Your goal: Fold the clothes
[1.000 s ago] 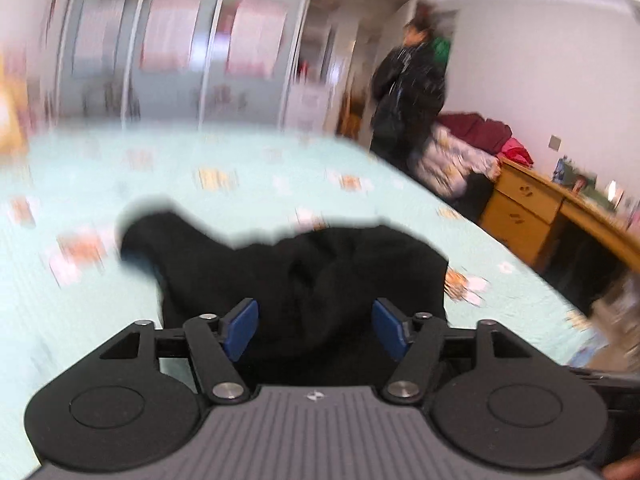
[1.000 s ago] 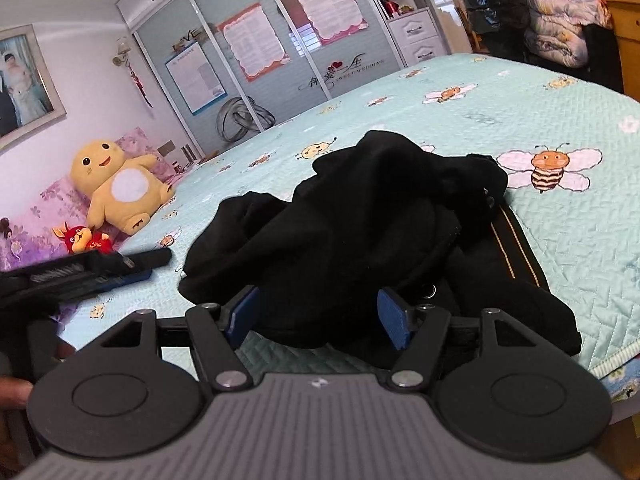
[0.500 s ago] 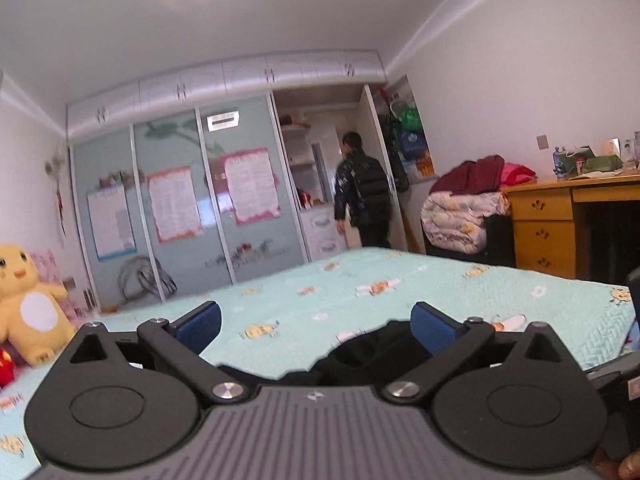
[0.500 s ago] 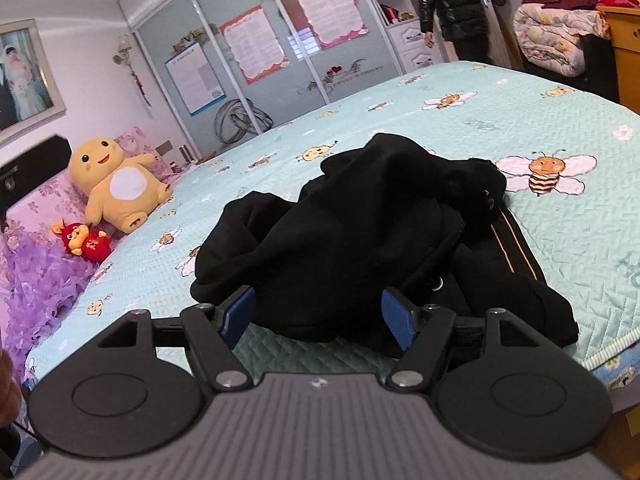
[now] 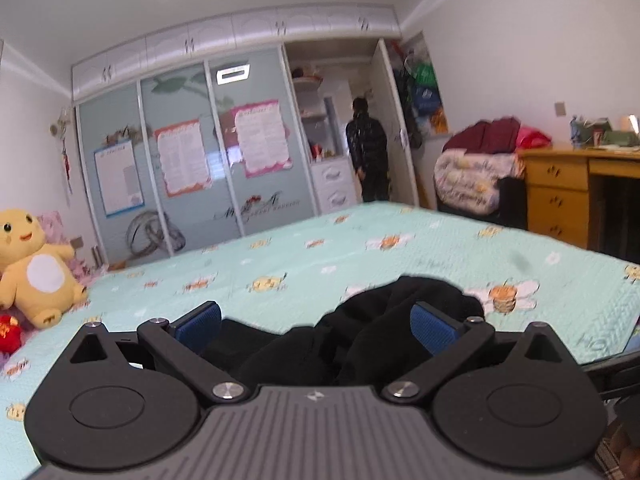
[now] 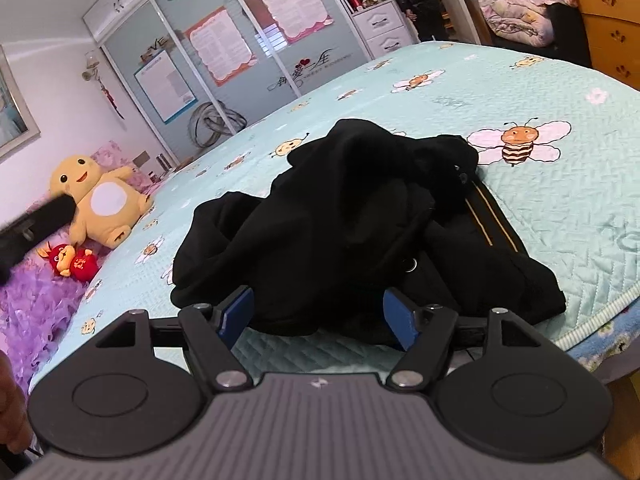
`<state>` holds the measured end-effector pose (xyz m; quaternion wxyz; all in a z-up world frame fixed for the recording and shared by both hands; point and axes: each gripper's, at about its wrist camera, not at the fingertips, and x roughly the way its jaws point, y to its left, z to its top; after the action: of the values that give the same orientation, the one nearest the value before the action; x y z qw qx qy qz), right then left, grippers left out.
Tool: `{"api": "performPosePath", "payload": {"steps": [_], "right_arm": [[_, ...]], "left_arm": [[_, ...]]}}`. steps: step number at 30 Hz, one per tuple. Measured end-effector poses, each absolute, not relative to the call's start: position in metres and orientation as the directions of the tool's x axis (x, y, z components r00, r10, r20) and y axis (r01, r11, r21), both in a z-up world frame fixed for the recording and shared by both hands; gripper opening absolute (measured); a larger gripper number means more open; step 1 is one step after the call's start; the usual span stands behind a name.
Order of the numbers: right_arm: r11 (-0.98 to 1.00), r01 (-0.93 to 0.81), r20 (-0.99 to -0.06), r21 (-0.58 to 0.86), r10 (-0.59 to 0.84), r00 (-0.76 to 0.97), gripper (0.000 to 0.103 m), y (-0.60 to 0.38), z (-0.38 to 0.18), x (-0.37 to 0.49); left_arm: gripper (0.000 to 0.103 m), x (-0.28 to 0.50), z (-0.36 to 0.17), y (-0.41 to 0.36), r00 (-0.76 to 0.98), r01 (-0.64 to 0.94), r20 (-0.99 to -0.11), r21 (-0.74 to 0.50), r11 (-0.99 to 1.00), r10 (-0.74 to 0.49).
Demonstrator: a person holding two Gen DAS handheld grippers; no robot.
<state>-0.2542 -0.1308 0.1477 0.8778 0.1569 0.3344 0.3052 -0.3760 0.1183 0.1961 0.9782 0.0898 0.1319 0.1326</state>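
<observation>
While both tongs (image 5: pixel 316 324) (image 6: pixel 316 316) gape unladen, one crumpled black garment (image 6: pixel 360 216), two plush toys (image 6: pixel 100 204) (image 6: pixel 74 260).

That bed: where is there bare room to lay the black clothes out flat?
The bedspread lies bare beyond the black clothes pile, toward the wardrobe. The left end is crowded by the yellow plush toy and red toy.
</observation>
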Motion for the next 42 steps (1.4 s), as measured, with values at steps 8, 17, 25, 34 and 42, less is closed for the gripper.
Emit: {"api": "performPosePath", "payload": {"steps": [8,17,25,34,42], "right_arm": [[0.779,-0.428,-0.518,0.458,0.626,0.583,0.072,-0.126,0.146,-0.253],[0.775,-0.441,-0.508,0.452,0.631,0.587,0.072,-0.124,0.148,-0.258],[0.769,-0.456,-0.503,0.448,0.638,0.583,0.074,-0.124,0.147,-0.261],[0.776,-0.438,-0.516,0.454,0.63,0.58,0.075,-0.125,0.144,-0.258],[0.774,-0.456,-0.526,0.439,0.633,0.568,0.075,-0.119,0.142,-0.26]], "left_arm": [[0.103,-0.36,0.187,0.15,0.855,-0.33,-0.39,0.101,0.938,0.343],[0.103,-0.356,0.175,0.153,0.776,-0.397,-0.485,0.121,0.91,0.404],[0.103,-0.355,0.178,0.126,0.788,-0.326,-0.469,0.232,0.916,0.399],[0.103,-0.356,0.176,0.119,0.792,-0.299,-0.463,0.276,0.914,0.399],[0.103,-0.356,0.177,0.131,0.79,-0.324,-0.479,0.207,0.923,0.384]]}}
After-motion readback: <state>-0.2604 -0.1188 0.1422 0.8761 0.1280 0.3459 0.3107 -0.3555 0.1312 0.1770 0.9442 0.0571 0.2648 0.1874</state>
